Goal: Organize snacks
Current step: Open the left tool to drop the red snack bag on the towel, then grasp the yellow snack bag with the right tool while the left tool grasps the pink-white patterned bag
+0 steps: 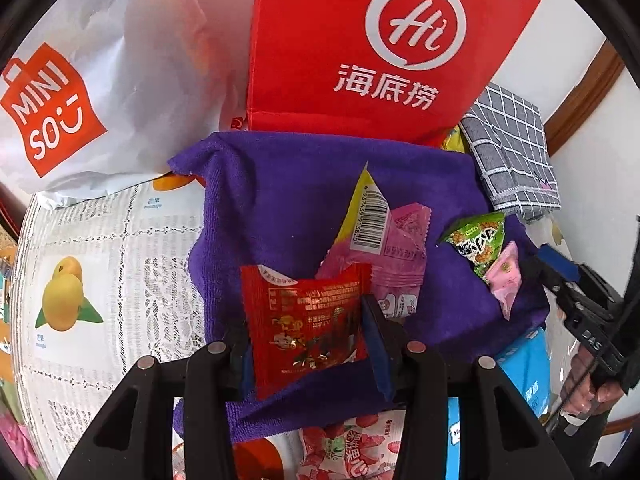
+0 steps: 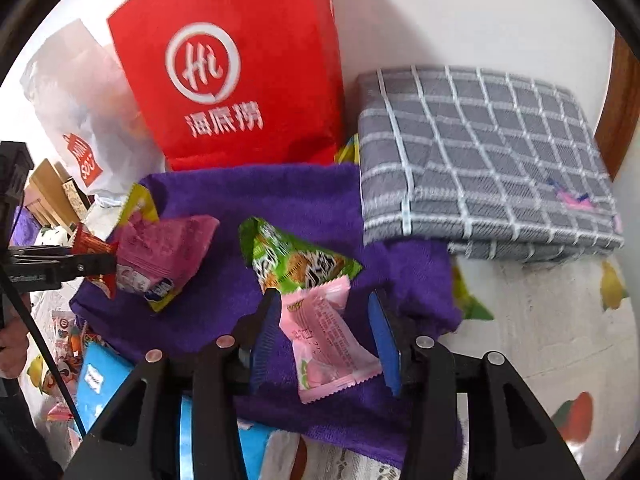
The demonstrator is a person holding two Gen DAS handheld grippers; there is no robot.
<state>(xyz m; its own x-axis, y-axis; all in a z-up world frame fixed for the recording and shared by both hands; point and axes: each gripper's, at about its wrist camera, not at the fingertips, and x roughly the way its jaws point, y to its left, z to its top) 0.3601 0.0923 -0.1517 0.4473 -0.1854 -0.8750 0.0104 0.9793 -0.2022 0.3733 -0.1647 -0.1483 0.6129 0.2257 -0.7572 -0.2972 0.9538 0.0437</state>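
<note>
Beyond both grippers, at the far edge of the tabletop (image 1: 120,240), a red paper bag (image 1: 360,40) is seen standing upright, with a white plastic bag (image 1: 100,80) slumped to its left and a folded grey checked cloth (image 2: 480,152) to its right. Directly under the fingers a purple towel (image 1: 280,192) is spread, and the loose snacks lie on it.

Left gripper (image 1: 306,332): a red snack packet (image 1: 304,320) is framed between the fingers, the right pad against its edge. The left pad is hidden behind the packet, so a firm grip cannot be confirmed. Its long axis is judged to run roughly along the fingers, printed face up. Just ahead a pink packet (image 1: 400,264) and a yellow sachet (image 1: 364,216) are piled together.

Right gripper (image 2: 324,336): the jaws stand part open, and a pale pink candy wrapper (image 2: 328,340) lies between them. It touches the left pad and stands clear of the right, so it is not held. Its long axis is tilted, one crimped end toward the fingertips and left, the other toward the gripper body and right. A green packet (image 2: 296,260) overlaps its far end.

Risks, as judged:
- The slack foil may slide from the left gripper if it is lifted.
- The tilted wrapper may be caught by one corner only and twist.
- The green packet may be dragged along.
- The towel may be pinched with the wrapper.
</note>
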